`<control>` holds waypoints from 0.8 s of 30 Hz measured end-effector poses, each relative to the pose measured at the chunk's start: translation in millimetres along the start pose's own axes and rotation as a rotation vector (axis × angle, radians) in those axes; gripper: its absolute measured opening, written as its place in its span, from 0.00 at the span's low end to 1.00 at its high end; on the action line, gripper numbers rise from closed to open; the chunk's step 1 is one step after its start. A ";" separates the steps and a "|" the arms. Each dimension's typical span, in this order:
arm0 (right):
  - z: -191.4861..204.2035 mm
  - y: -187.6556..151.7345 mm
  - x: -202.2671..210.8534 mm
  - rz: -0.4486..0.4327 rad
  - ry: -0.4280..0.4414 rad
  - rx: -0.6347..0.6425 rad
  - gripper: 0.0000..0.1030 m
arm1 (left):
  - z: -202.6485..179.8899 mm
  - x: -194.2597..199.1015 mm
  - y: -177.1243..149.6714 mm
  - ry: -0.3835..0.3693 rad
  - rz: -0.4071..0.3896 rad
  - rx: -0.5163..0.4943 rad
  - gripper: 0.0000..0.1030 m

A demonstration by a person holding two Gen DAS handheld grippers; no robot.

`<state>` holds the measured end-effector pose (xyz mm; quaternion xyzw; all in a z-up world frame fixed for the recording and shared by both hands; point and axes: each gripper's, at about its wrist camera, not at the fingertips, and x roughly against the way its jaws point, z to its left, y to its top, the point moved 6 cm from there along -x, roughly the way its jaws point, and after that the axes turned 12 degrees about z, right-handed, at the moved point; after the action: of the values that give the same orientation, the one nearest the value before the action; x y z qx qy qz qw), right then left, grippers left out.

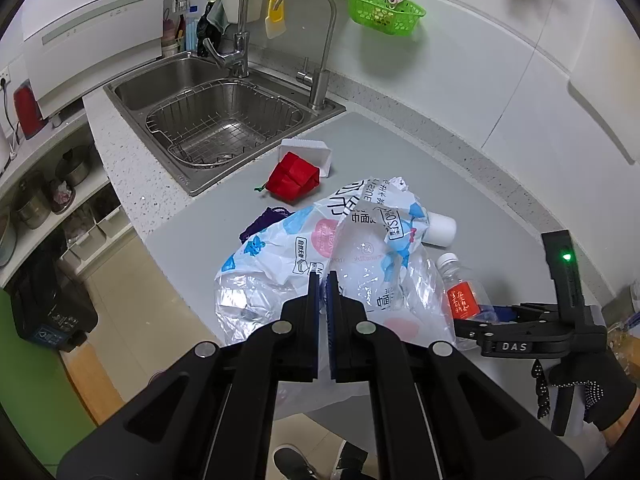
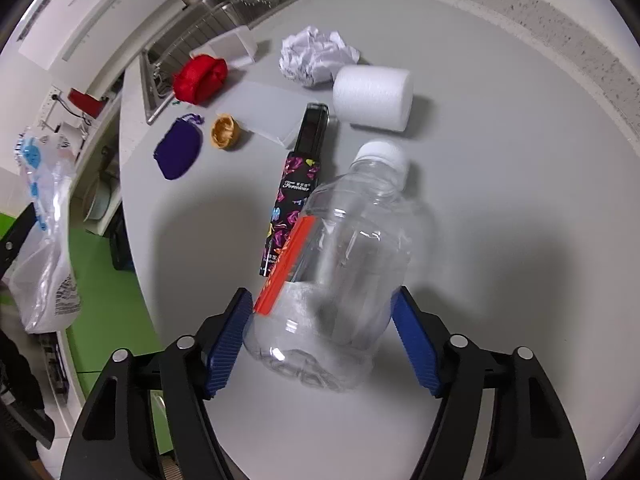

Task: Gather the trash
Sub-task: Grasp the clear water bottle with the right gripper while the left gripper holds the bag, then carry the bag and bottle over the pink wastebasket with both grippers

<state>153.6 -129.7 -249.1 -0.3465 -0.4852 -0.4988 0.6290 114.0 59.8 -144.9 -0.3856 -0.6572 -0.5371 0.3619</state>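
On the counter point(image 2: 500, 200) the bottle point(image 2: 340, 264) lies cap away; right hand-held gripper point(image 2: 322, 340) pads pressing its base.

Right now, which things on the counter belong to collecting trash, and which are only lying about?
For the job:
- plastic bag, pinched in the left gripper
- clear bottle, between the right gripper's pads
- crumpled paper
- foam roll
- patterned box
- paper cup

Probably just lying about:
- red pouch
- purple pouch
- sink
- green basket
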 end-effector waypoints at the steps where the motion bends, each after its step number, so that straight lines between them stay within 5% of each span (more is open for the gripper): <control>1: 0.1 -0.6 3.3 -0.009 0.003 0.003 0.65 | -0.7 0.7 -0.3 -0.002 -0.002 0.000 0.03; 16: 29.0 -16.2 82.0 -0.231 -0.071 0.191 0.60 | -8.1 25.2 -10.2 -0.009 -0.051 0.013 0.03; 24: 101.1 -13.2 108.5 -0.326 -0.014 0.382 0.60 | 31.3 58.8 -32.4 0.050 -0.090 0.087 0.03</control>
<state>117.5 -71.8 -116.7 -0.1422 -0.6244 -0.4906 0.5910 57.2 93.5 -111.5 -0.3260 -0.6873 -0.5333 0.3701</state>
